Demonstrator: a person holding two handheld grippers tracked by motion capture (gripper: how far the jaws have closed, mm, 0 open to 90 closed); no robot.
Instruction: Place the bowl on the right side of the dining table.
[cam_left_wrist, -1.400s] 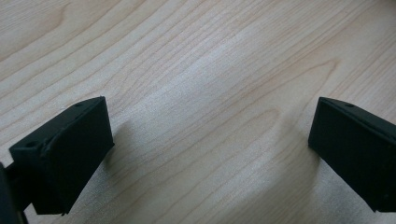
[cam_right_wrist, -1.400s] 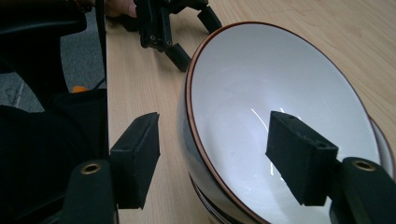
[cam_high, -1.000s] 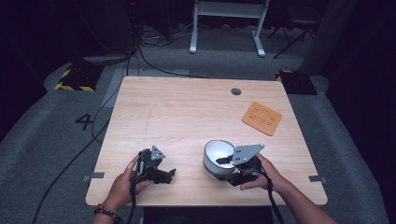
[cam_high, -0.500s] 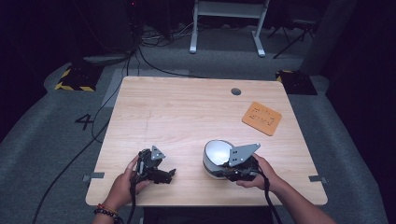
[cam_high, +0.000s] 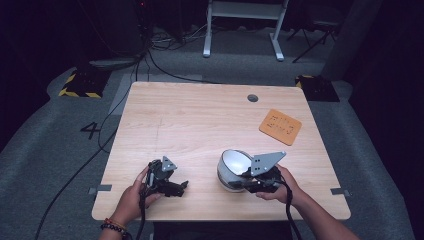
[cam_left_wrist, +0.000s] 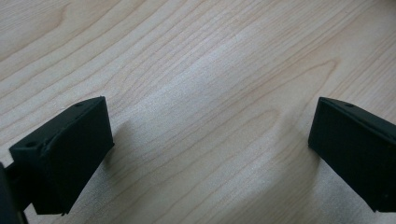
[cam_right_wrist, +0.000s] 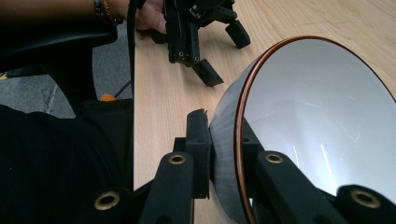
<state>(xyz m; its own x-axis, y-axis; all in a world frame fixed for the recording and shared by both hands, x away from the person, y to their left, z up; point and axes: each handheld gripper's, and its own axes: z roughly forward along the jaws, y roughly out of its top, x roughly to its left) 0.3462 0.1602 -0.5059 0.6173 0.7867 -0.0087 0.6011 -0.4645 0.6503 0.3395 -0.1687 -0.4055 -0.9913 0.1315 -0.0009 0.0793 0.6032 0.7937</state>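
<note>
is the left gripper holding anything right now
No, the left gripper has its jaws wide apart with nothing but bare wooden table between them.

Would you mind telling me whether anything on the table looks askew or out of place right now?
The bowl is tipped on its side rather than upright: the right gripper clamps its rim, one jaw inside and one outside. Nothing looks spilled or damaged. The orange card lies flat, apart.

Pale wood, black tools
Bench (cam_high: 200, 120) light woodgrain; bowl (cam_right_wrist: 322, 121) white with copper rim; mat (cam_high: 280, 126) orange; right hand-held gripper (cam_right_wrist: 219, 158) black.
</note>
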